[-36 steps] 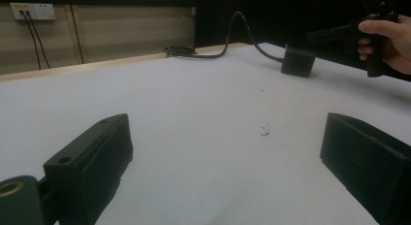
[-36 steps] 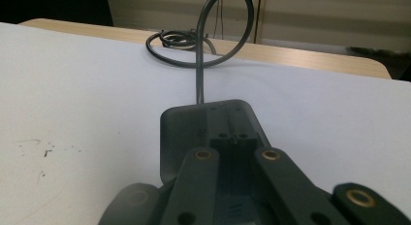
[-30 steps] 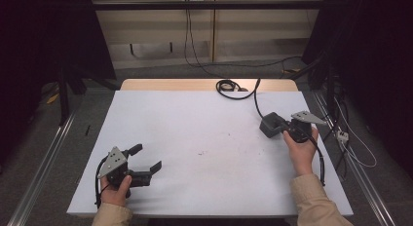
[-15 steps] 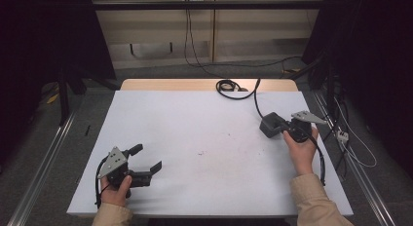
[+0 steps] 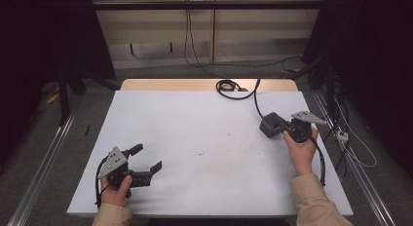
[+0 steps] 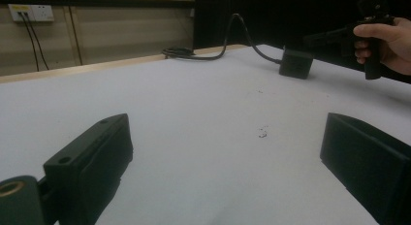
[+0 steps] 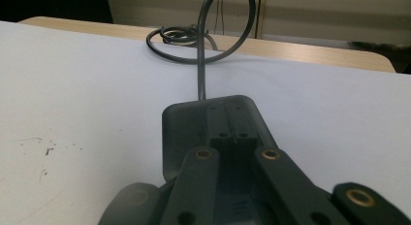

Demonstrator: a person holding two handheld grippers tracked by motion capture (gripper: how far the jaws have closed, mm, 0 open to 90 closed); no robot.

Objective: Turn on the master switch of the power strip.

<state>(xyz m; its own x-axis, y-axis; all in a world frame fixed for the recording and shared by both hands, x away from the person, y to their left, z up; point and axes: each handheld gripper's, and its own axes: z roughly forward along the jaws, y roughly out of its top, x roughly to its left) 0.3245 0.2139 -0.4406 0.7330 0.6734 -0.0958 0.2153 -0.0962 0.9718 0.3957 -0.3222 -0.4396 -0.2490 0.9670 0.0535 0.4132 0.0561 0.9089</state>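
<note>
On the white table, the left gripper sits toward seven o'clock in the high view, held by the person's left hand. Its two black jaws stand spread wide apart with bare tabletop between them, as the left gripper view confirms, and nothing is held between them.

The right gripper is at about three o'clock, held by the right hand with the grey plate on top. In the right gripper view its jaws lie close together, pressed against or into a dark box-shaped block that rests on the table directly ahead of them; whether the jaws actually pinch the block or merely sit on it is hard to tell, since the tips are hidden. The same block appears across the table in the left gripper view, with the right hand just beside it.

A black cable runs from the block toward twelve o'clock and ends in a loose coil near the table's far edge, where a strip of bare wood shows. A few small dark specks mark the table near its centre.
</note>
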